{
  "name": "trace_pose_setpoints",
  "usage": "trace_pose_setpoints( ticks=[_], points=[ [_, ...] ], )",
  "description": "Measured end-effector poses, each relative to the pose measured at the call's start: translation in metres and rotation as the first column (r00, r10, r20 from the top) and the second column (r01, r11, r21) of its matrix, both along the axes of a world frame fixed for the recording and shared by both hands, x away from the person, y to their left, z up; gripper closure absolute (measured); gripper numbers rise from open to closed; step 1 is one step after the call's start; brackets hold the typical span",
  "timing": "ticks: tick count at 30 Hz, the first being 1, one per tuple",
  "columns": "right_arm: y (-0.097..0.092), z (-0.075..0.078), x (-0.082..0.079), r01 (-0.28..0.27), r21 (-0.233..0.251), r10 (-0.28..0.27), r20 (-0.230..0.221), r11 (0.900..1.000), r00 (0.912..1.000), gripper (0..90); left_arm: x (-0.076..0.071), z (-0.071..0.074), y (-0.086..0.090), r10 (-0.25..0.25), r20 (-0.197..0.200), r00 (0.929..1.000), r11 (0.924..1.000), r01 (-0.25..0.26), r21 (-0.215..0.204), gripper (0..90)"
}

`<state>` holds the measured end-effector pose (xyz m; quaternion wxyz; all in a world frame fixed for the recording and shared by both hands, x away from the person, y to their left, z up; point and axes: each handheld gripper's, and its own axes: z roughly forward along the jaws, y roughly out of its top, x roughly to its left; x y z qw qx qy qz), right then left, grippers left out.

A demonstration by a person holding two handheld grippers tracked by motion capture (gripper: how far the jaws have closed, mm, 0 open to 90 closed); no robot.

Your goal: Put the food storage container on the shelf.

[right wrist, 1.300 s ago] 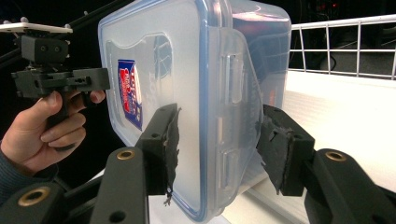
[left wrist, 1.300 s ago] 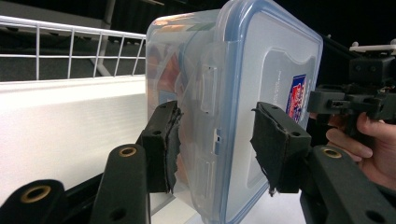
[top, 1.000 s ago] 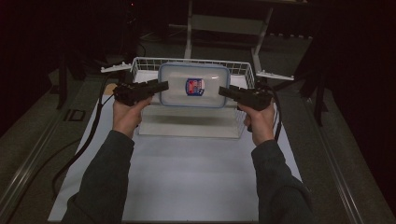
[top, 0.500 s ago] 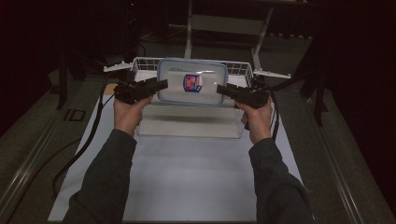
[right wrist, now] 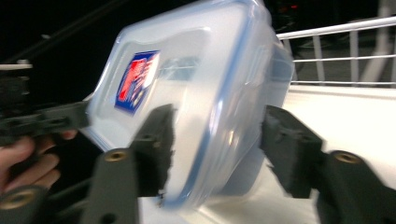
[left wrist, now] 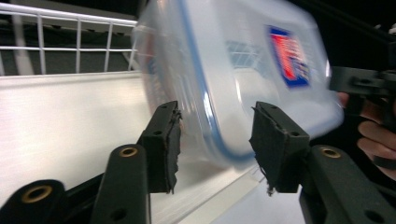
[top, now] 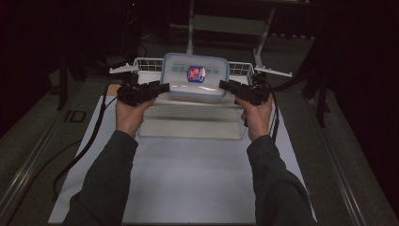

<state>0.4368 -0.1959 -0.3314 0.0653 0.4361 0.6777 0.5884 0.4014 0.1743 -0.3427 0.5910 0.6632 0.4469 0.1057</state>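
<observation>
Tongs on both sides now: the left tongs (top: 162,87) sit at the left short end of the clear lidded container (top: 195,82), the right tongs (top: 225,85) at its right short end, so the box lies squarely between the two hands, neither one nearer than the other. In the left gripper view the left tongs (left wrist: 215,140) straddle the container's (left wrist: 243,70) blue-sealed rim with a sliver of gap showing on each pad, and those jaws have just been closing a touch with the box between them. In the right gripper view, the right tongs (right wrist: 217,140) are spread around the container's (right wrist: 201,93) edge, pads standing off it, jaws just been opening with the rim in the gap. The box is propped over the white wire basket (top: 141,63) and its white tray (top: 188,123) at the far end of the table (top: 179,188), tilted up on its near long edge so the lid with the red-and-blue label (top: 197,73) faces the person and upward. Long axis runs left to right, straight from one tong tip to the other. I'd say any coming lift or lowering hinges on both ends moving level, or that axis tips.
</observation>
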Motion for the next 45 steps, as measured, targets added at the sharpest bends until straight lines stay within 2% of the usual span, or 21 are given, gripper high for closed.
trace_pose_setpoints(
  ticks=[1, 3, 4, 5, 12, 16, 18, 21, 22, 23, 26, 28, 30, 31, 34, 36, 38, 40, 43, 44, 45],
  points=[
    [0.001, 0.002, 0.001, 0.038, -0.031, -0.038, -0.002, 0.9988, 0.9993, 44.6, 0.0, 0.001, 0.0, -0.002, 0.007, 1.0, 0.9999, 0.002, -0.013, 52.2],
    [0.002, 0.004, 0.001, 0.038, -0.033, -0.038, 0.012, 0.9987, 0.9992, 43.8, -0.001, 0.004, 0.0, -0.006, 0.018, 0.9998, 0.9996, 0.006, -0.026, 53.7],
    [0.002, 0.004, 0.001, 0.038, -0.033, -0.038, 0.012, 0.9987, 0.9992, 43.8, -0.001, 0.006, -0.001, 0.002, 0.023, 0.9997, 1.0, -0.002, -0.008, 53.7],
    [0.003, 0.007, -0.002, 0.055, -0.068, -0.053, 0.038, 0.9962, 0.9979, 43.3, -0.004, 0.007, -0.001, 0.016, 0.046, 0.9988, 0.9996, -0.017, 0.02, 53.7],
    [0.001, 0.014, -0.011, 0.039, -0.116, -0.028, 0.094, 0.9925, 0.9952, 43.6, -0.011, 0.012, 0.002, 0.019, 0.075, 0.997, 0.9986, -0.023, 0.048, 53.6],
    [-0.001, 0.019, -0.019, 0.027, -0.15, -0.008, 0.127, 0.9884, 0.9919, 44.5, -0.019, 0.017, 0.005, 0.037, 0.113, 0.9929, 0.9958, -0.046, 0.079, 53.5],
    [-0.001, 0.024, -0.027, 0.002, -0.196, 0.029, 0.153, 0.9805, 0.9878, 44.5, -0.025, 0.02, 0.007, 0.044, 0.134, 0.99, 0.9922, -0.059, 0.109, 53.1],
    [-0.001, 0.027, -0.037, -0.037, -0.23, 0.077, 0.166, 0.9724, 0.9832, 44.1, -0.036, 0.025, 0.01, 0.052, 0.161, 0.9856, 0.9839, -0.079, 0.161, 52.0],
    [-0.001, 0.027, -0.037, -0.037, -0.23, 0.077, 0.166, 0.9724, 0.9832, 44.1, -0.04, 0.027, 0.011, 0.053, 0.17, 0.9841, 0.9812, -0.083, 0.174, 52.0],
    [-0.001, 0.028, -0.044, -0.057, -0.232, 0.098, 0.165, 0.9711, 0.9814, 44.0, -0.051, 0.029, 0.013, 0.054, 0.193, 0.9796, 0.974, -0.094, 0.206, 51.2],
    [-0.001, 0.029, -0.051, -0.074, -0.241, 0.116, 0.169, 0.9678, 0.9788, 43.7, -0.063, 0.03, 0.014, 0.053, 0.217, 0.9747, 0.9693, -0.102, 0.224, 51.0],
    [-0.001, 0.029, -0.06, -0.092, -0.247, 0.138, 0.175, 0.9646, 0.9749, 43.3, -0.078, 0.032, 0.015, 0.053, 0.249, 0.9671, 0.9581, -0.119, 0.26, 50.3],
    [-0.002, 0.029, -0.066, -0.103, -0.251, 0.151, 0.179, 0.9625, 0.9721, 43.1, -0.084, 0.032, 0.016, 0.045, 0.258, 0.9652, 0.9546, -0.118, 0.274, 49.6],
    [-0.003, 0.028, -0.078, -0.124, -0.273, 0.18, 0.191, 0.9538, 0.9649, 42.8, -0.093, 0.031, 0.018, 0.017, 0.255, 0.9668, 0.9577, -0.089, 0.274, 48.7],
    [-0.006, 0.024, -0.093, -0.131, -0.332, 0.207, 0.205, 0.9339, 0.9565, 42.5, -0.103, 0.026, 0.023, 0.012, 0.252, 0.9677, 0.9638, -0.079, 0.255, 48.5],
    [-0.008, 0.017, -0.103, -0.142, -0.368, 0.23, 0.206, 0.919, 0.9512, 42.3, -0.111, 0.021, 0.025, 0.018, 0.247, 0.9688, 0.962, -0.084, 0.26, 48.5],
    [-0.013, 0.009, -0.112, -0.161, -0.378, 0.248, 0.196, 0.9118, 0.9488, 41.8, -0.119, 0.015, 0.027, 0.014, 0.245, 0.9693, 0.9581, -0.083, 0.274, 48.5],
    [-0.019, 0.0, -0.12, -0.162, -0.366, 0.244, 0.192, 0.9167, 0.9504, 41.2, -0.127, 0.008, 0.027, 0.012, 0.239, 0.9709, 0.9527, -0.084, 0.292, 48.5],
    [-0.033, -0.015, -0.13, -0.145, -0.327, 0.212, 0.179, 0.9339, 0.9608, 41.1, -0.137, -0.004, 0.026, 0.008, 0.231, 0.9729, 0.9418, -0.085, 0.325, 48.4],
    [-0.033, -0.015, -0.13, -0.145, -0.327, 0.212, 0.179, 0.9339, 0.9608, 41.1, -0.137, -0.004, 0.026, 0.008, 0.231, 0.9729, 0.9418, -0.085, 0.325, 48.4],
    [-0.038, -0.02, -0.133, -0.136, -0.32, 0.2, 0.175, 0.9374, 0.964, 41.2, -0.143, -0.012, 0.026, 0.004, 0.227, 0.9739, 0.9356, -0.084, 0.343, 48.4]
  ],
)
